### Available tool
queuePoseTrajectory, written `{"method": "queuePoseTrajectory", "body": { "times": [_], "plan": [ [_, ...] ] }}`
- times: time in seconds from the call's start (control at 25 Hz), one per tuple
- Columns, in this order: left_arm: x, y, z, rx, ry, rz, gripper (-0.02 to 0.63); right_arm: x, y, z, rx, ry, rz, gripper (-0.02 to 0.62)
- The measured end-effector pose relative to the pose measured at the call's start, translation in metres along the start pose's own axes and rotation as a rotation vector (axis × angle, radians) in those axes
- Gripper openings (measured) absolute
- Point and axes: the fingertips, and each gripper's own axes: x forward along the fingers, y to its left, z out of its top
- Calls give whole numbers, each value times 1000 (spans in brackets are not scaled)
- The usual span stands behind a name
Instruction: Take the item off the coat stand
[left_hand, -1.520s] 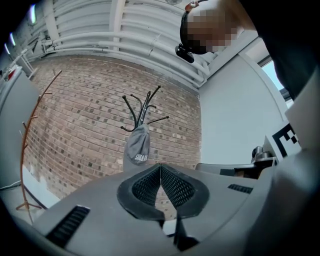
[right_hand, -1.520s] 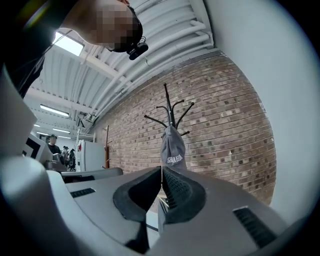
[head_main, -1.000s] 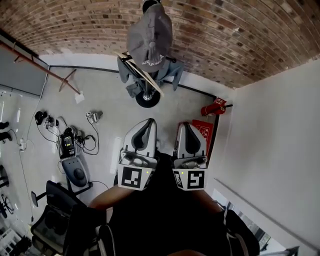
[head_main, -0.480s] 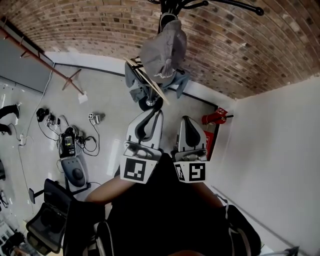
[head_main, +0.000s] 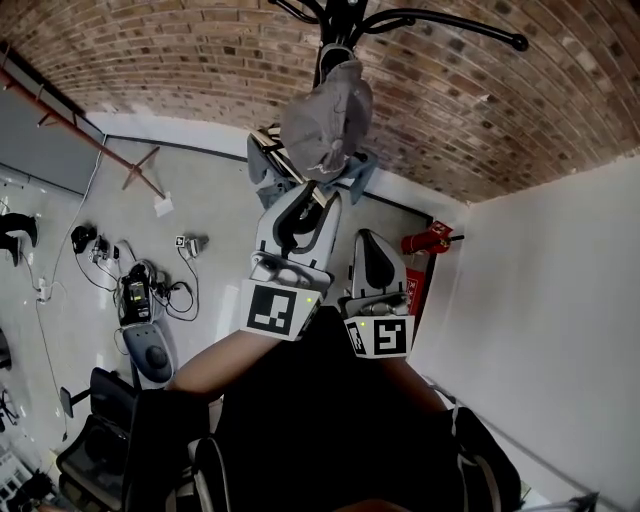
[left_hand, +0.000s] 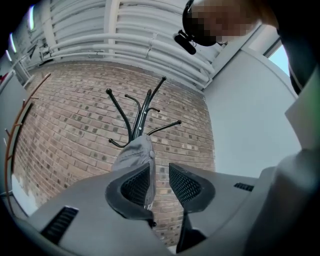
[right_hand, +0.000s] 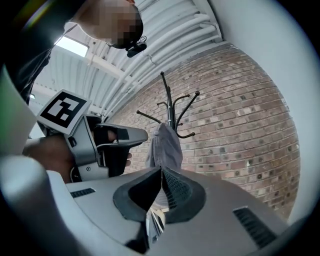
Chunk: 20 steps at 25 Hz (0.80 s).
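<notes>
Both grippers are aimed at the grey cap on the coat stand; left gripper fingers are just spread, pinching nothing; right gripper fingers are pressed together.

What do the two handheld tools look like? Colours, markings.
The left tool and right tool are light grey moulded shells with black jaw liners. The pads are black with a mesh texture. Each carries a cube with black-and-white square markers at its rear. The person wears a black top.

No words, brands or numbers are legible. The left gripper and right gripper bear only black square markers, toward 6 o'clock.
</notes>
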Motion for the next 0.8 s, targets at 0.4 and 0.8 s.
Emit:
{"method": "queuePoseTrajectory", "body": {
  "times": [0.4, 0.8],
  "plan": [
    [39, 21, 11, -10, -29, 20, 167, 12, -14, -4, 30, 6, -56, 20],
    [72, 32, 13, -17, -37, 18, 169, 19, -36, -10, 48, 22, -123, 20]
  ]
}}
